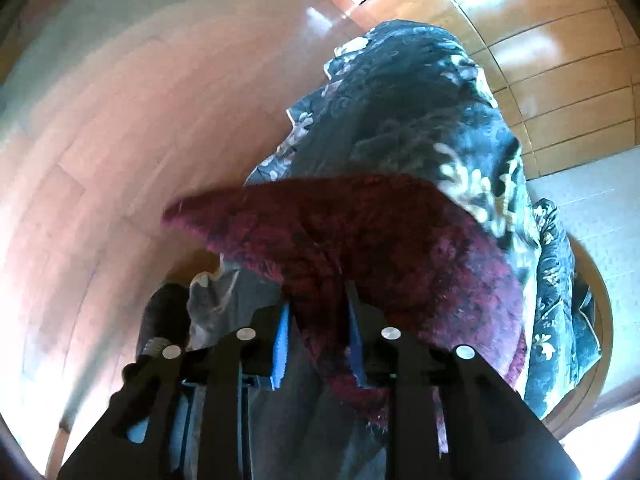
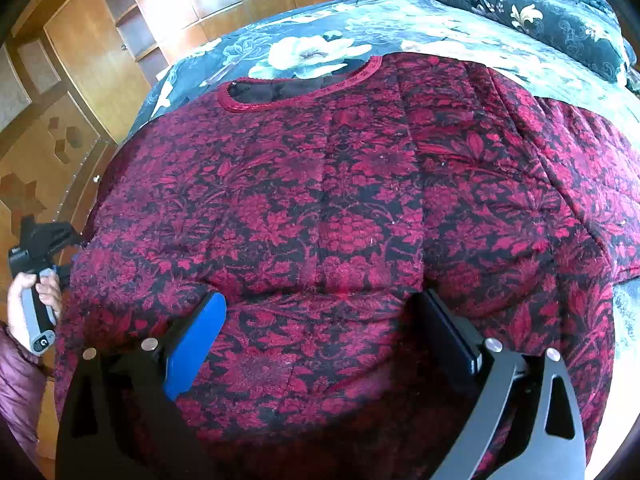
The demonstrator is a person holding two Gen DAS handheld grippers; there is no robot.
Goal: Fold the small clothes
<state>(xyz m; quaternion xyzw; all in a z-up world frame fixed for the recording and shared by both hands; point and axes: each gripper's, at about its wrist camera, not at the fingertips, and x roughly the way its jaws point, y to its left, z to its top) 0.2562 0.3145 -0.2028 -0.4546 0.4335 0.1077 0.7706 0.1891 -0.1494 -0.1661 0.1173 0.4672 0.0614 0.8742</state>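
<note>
A red and black floral padded garment (image 2: 340, 208) lies spread on the bed, neckline (image 2: 296, 88) at the far side. My right gripper (image 2: 320, 312) is open just above its near part, fingers wide apart, holding nothing. My left gripper (image 1: 318, 312) is shut on a lifted edge of the same garment (image 1: 360, 232), which drapes over its blue pads (image 1: 282, 340). In the right wrist view the left gripper (image 2: 44, 240) shows at the garment's left edge, held by a hand.
The bed is covered by a dark blue floral sheet (image 2: 320, 36), with a folded dark floral quilt (image 2: 540, 4) at the far right. Wooden cabinets (image 2: 92, 52) and a wooden floor (image 2: 28, 168) lie left of the bed.
</note>
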